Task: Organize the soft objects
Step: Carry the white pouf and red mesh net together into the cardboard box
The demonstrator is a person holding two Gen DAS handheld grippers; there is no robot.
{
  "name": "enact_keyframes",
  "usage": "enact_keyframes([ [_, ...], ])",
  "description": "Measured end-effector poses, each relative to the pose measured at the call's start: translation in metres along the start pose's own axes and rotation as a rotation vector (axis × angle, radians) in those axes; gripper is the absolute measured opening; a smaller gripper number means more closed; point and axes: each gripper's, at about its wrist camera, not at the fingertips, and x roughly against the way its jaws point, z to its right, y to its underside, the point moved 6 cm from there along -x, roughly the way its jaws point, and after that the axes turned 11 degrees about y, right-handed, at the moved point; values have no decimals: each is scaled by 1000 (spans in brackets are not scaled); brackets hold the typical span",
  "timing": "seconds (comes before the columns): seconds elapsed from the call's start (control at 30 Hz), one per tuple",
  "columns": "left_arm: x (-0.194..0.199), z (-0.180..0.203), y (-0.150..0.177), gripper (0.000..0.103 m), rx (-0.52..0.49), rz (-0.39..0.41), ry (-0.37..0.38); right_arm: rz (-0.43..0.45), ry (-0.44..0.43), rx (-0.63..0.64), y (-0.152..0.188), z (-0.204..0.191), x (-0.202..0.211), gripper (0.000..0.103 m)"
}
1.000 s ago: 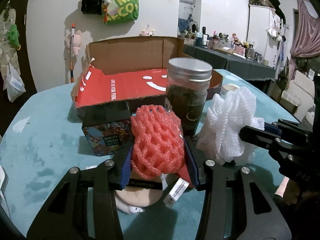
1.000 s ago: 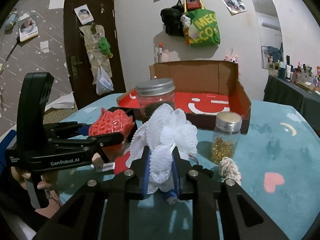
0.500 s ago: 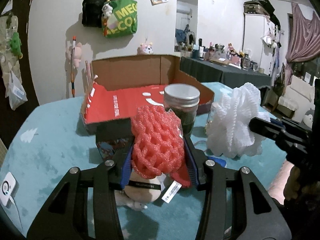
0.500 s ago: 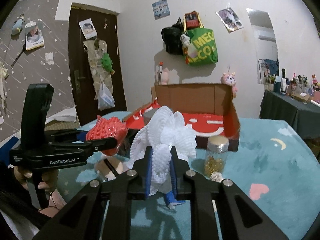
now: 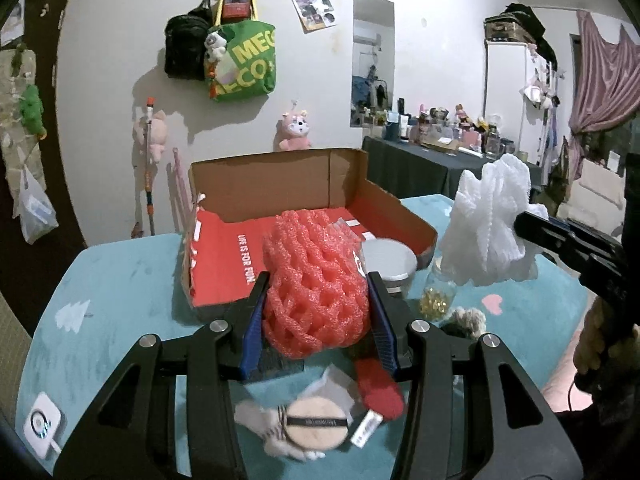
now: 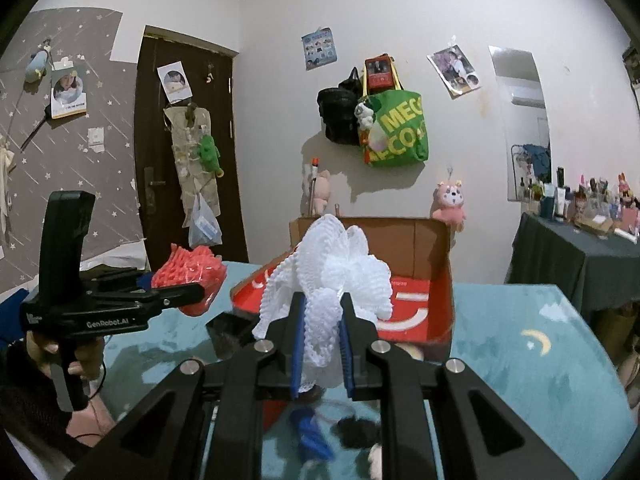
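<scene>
Left tongs (image 5: 316, 308) clamped on red foam-net sleeve (image 5: 316, 284); right tongs (image 6: 322, 340) clamped on white foam-net puff (image 6: 328, 276). Both held above teal surface (image 5: 120, 280), just before open red-lined cardboard box (image 5: 280, 196). Advice: clear box wall first, release low inside, one at a time.

left tongs (image 5: 316, 300) clamped, right tongs (image 6: 322, 332) clamped

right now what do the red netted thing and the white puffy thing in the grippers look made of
Red netted thing: apparently foam mesh sleeve, matte, with open diamond holes and puffy strands.
White puffy thing: probably foam or plastic netting, fine ribbed ruffles, slightly translucent; cannot tell which.
</scene>
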Motion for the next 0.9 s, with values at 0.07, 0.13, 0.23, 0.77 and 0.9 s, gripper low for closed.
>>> enact_keyframes([
  [0.07, -7, -5, -8, 44, -7, -15, 5, -3, -2, 12, -7, 3, -8, 16],
  [0.13, -16, -9, -15, 44, -20, -29, 9, -10, -11, 30, -15, 5, -19, 16],
  [0.23, -29, -15, -26, 44, -38, -52, 12, -28, -12, 56, -25, 10, -37, 16],
  [0.77, -149, -59, -63, 44, -75, -297, 47, -251, -27, 163, -52, 31, -181, 16],
  [0.9, -185, -68, -65, 44, -68, -367, 56, -350, -27, 169, -50, 31, -230, 16],
])
